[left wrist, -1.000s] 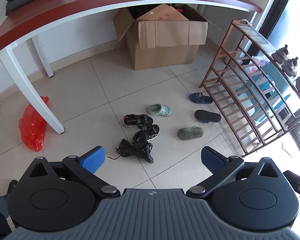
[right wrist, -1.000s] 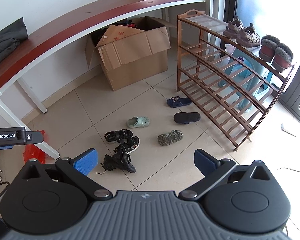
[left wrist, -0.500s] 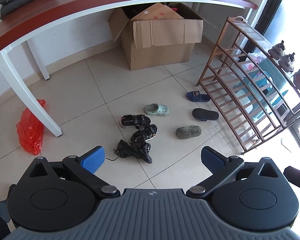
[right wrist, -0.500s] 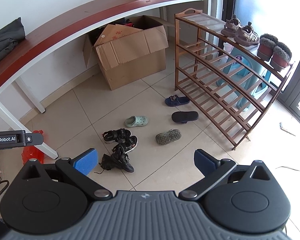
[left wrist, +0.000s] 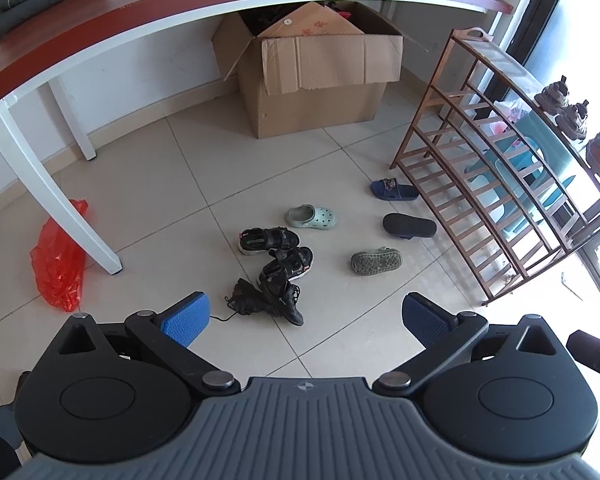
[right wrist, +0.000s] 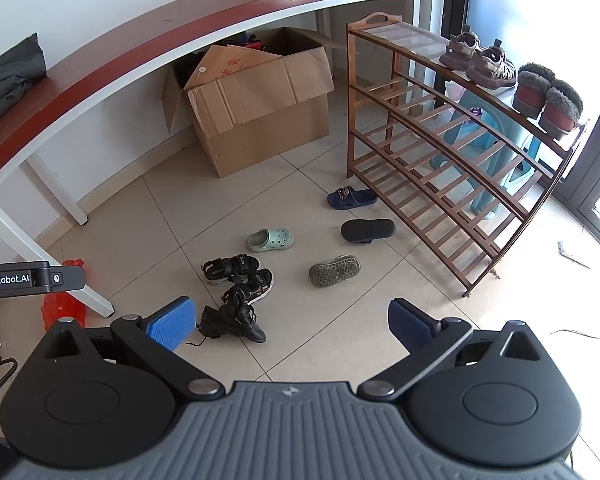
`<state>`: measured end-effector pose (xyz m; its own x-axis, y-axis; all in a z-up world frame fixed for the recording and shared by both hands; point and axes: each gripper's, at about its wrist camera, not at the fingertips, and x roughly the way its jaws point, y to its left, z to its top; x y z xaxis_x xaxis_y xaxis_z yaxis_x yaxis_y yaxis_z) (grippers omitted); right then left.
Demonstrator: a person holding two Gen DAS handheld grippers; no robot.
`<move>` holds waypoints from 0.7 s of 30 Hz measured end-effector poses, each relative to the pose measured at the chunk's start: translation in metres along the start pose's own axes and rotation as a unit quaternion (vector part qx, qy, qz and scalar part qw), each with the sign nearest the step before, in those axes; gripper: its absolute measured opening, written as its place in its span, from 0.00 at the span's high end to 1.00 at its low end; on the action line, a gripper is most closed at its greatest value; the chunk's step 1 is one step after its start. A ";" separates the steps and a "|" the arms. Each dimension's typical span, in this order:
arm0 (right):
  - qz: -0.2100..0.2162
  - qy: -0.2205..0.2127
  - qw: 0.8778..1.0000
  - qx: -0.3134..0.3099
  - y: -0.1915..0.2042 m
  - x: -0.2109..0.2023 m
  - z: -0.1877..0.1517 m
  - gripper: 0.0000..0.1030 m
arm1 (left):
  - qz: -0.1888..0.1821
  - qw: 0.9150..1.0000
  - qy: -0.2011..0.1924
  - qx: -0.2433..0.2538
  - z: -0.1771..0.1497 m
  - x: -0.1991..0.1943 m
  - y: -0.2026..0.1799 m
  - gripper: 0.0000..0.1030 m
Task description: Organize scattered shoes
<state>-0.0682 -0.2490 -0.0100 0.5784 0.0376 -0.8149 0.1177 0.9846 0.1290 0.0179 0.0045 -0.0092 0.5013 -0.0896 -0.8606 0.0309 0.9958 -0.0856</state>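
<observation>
**Approach to the scattered shoes**

No shoe has been gripped yet; the step in hand is judged to be the approach. Both the left gripper (left wrist: 305, 316) and the right gripper (right wrist: 290, 322) are held wide apart and empty, high above the floor. The black boots (left wrist: 274, 300) lie nearest, just above the blue pads at lower centre of both views, with black sandals (left wrist: 269, 239), a green clog (left wrist: 311, 216) and slippers further up. The shoe rack (right wrist: 432, 152) at right has bare lower shelves. A descent onto one shoe is called for next.
</observation>
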 end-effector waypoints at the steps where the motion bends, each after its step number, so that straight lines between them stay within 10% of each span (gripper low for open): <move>1: 0.000 0.000 1.000 0.000 0.002 -0.001 -0.001 0.00 | 0.001 1.000 0.001 -0.001 0.000 0.001 0.000 0.00; 21: -0.003 0.013 1.000 0.014 0.003 0.015 0.001 0.00 | -0.002 1.000 0.017 -0.014 0.002 0.019 0.017 0.00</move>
<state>-0.0578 -0.2453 -0.0213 0.5559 0.0365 -0.8304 0.1436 0.9798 0.1392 0.0301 0.0202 -0.0264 0.4721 -0.0940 -0.8765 0.0084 0.9947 -0.1022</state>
